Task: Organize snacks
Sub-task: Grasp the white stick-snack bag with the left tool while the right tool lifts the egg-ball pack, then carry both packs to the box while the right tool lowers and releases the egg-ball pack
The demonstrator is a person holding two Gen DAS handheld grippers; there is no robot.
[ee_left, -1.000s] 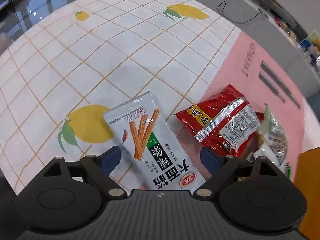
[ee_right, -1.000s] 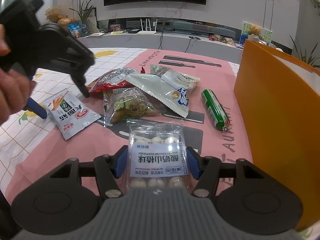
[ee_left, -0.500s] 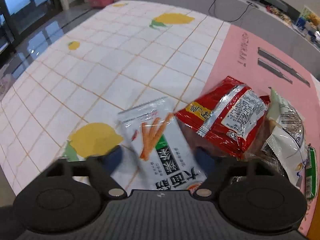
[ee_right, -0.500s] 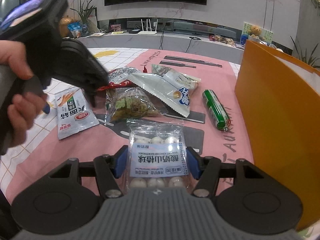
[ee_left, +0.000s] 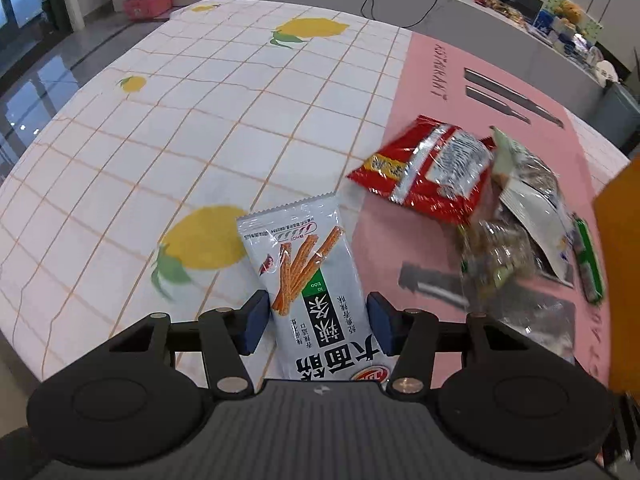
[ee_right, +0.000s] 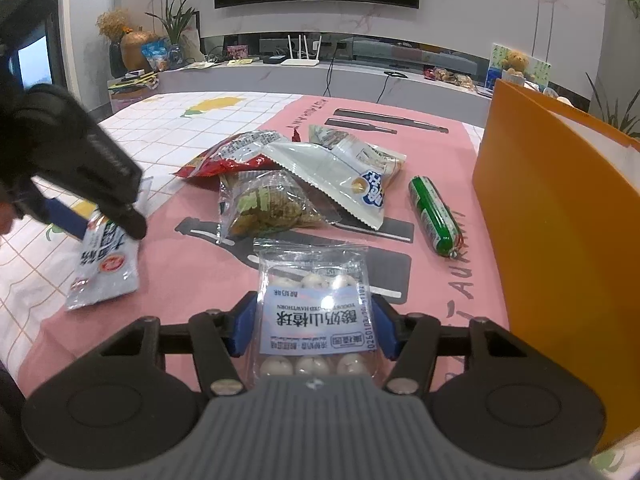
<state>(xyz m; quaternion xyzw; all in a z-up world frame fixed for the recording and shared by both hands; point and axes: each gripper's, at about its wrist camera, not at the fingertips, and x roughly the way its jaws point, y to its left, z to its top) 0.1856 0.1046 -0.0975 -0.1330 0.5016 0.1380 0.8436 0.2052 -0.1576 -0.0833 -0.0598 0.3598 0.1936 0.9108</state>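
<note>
Now: left tongs (ee_left: 316, 322) clenched on silver stick-snack packet (ee_left: 308, 276); right tongs (ee_right: 314, 326) grasping clear hawthorn-ball pack (ee_right: 314, 312).

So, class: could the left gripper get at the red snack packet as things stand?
Probably not at once: the left gripper has the white spicy-stick packet between its fingers. The red snack packet itself lies uncovered just beyond.

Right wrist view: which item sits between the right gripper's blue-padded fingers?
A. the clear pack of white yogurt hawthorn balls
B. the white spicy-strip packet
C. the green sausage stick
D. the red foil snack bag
A: the clear pack of white yogurt hawthorn balls lies between the right gripper fingers, both blue pads against its sides, while the green sausage stick lies apart on the pink mat.
</note>
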